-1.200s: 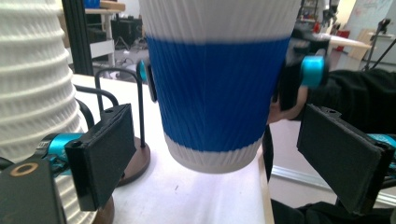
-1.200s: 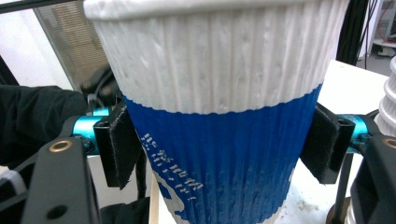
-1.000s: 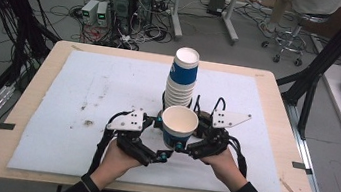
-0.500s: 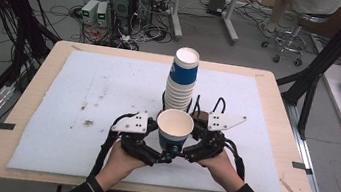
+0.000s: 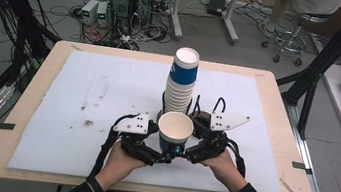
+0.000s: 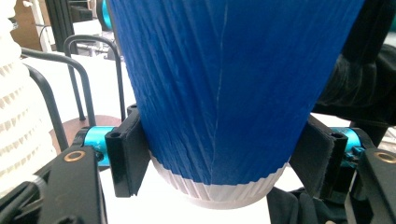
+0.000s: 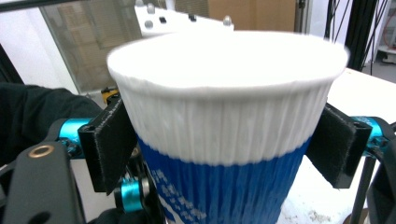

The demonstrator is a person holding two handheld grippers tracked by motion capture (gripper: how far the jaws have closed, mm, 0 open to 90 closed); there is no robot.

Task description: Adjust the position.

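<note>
A blue paper cup (image 5: 175, 129) with a white ribbed rim is held upright above the white mat near the front of the table. My left gripper (image 5: 162, 155) is shut on its lower blue wall; both pads (image 6: 128, 156) press the cup (image 6: 219, 93), and its jaws have just been closing. My right gripper (image 5: 185, 153) straddles the same cup (image 7: 224, 140) just under the rim. Its jaws have just been opening, and its pads (image 7: 338, 144) stand at the cup's sides. Behind it rises a tall stack of cups (image 5: 181, 85).
The stack stands in a black wire holder (image 6: 70, 126) on a round brown base, close behind both grippers. The white mat (image 5: 83, 94) covers most of the wooden table (image 5: 278, 106). Cables and equipment lie on the floor beyond the far edge.
Both hands and the cup have stayed almost in place. In the high view the cup sits slightly lower and more to the left than a second ago.
</note>
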